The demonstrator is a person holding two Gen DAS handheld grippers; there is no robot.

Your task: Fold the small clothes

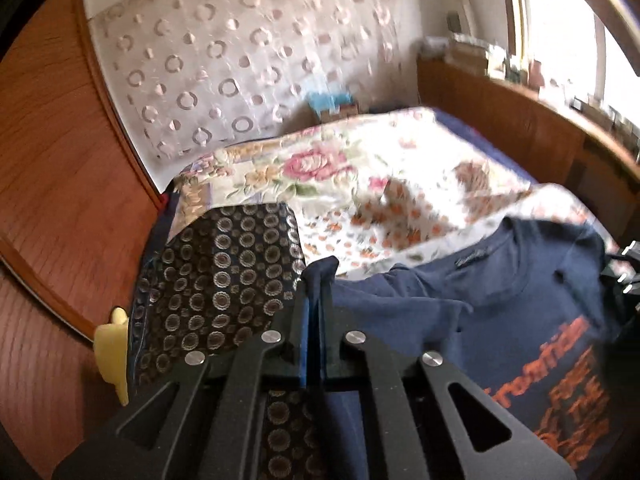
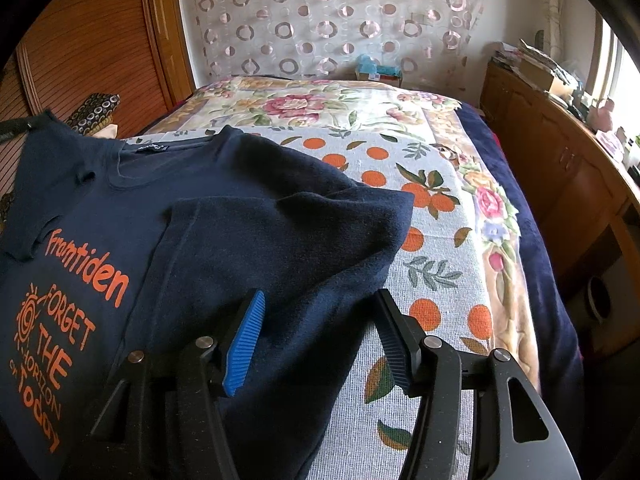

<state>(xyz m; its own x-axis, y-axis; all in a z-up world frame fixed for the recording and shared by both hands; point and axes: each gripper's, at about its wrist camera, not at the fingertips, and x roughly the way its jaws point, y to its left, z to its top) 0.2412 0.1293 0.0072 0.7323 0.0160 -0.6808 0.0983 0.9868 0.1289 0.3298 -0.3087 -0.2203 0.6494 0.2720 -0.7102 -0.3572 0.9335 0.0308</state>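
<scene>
We see a navy T-shirt [image 2: 224,216] lying on the bed [image 2: 460,240], front side up with its orange print showing, on top of an orange-dotted cloth [image 2: 432,272] spread over the floral bedspread [image 2: 304,104]. Our left hand-held gripper [image 1: 318,280] is clamped tight on a bunched edge of the T-shirt [image 1: 460,320], its fingers pressed together and pointing forward, low over the bed's near left side. Our right hand-held gripper [image 2: 320,336] hangs just above the shirt's folded-over right side with its jaws spread wide and nothing between them; the blue pad [image 2: 246,344] of its left finger sits over the navy fabric, while the right finger is over the dotted cloth. A dark circle-patterned fabric [image 1: 224,276] lies beside the shirt on the left (the left view is blurred).
</scene>
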